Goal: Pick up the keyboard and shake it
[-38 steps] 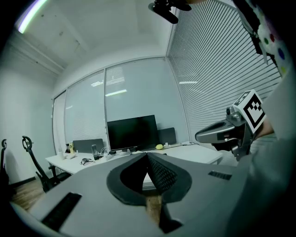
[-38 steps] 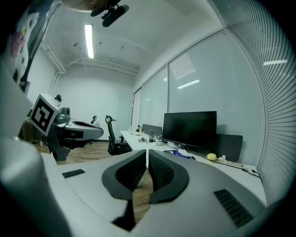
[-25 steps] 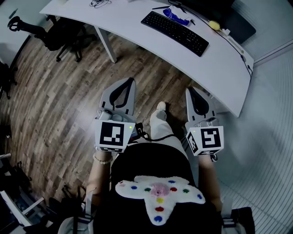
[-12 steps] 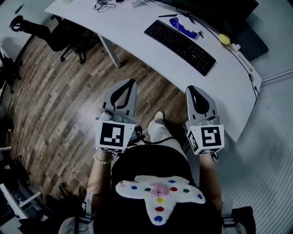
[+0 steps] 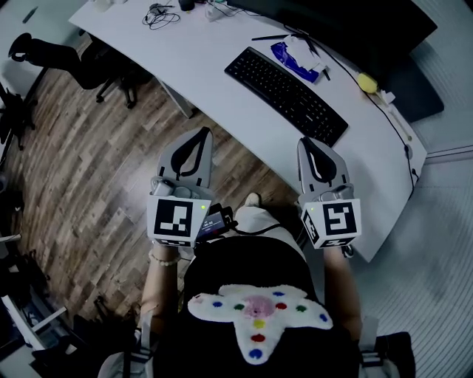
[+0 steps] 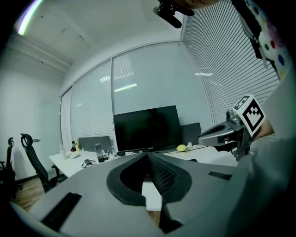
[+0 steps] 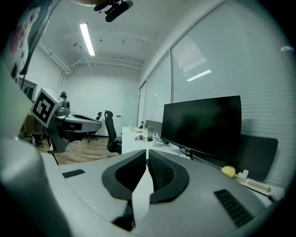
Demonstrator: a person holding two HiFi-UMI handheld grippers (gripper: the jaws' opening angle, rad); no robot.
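Note:
In the head view a black keyboard (image 5: 287, 96) lies at an angle on the curved white desk (image 5: 214, 66). Both grippers are held side by side in front of the desk and point at it. My left gripper (image 5: 205, 131) is shut and empty, over the wooden floor just short of the desk's near edge. My right gripper (image 5: 304, 140) is also shut and empty, its tip at the desk edge a little below the keyboard's right end. Neither touches the keyboard. In the left gripper view the shut jaws (image 6: 147, 153) hide the keyboard; the right gripper view (image 7: 147, 152) shows the same.
A large dark monitor (image 5: 332, 22) stands behind the keyboard. A blue-and-white item (image 5: 295, 53) and a yellow object (image 5: 367, 81) lie near it. Cables (image 5: 159, 13) sit at the desk's far left. An office chair (image 5: 74, 55) stands on the wooden floor (image 5: 89, 170).
Both grippers have moved forward towards the desk. The desk and keyboard now sit lower and nearer in the head view. The jaws stayed shut.

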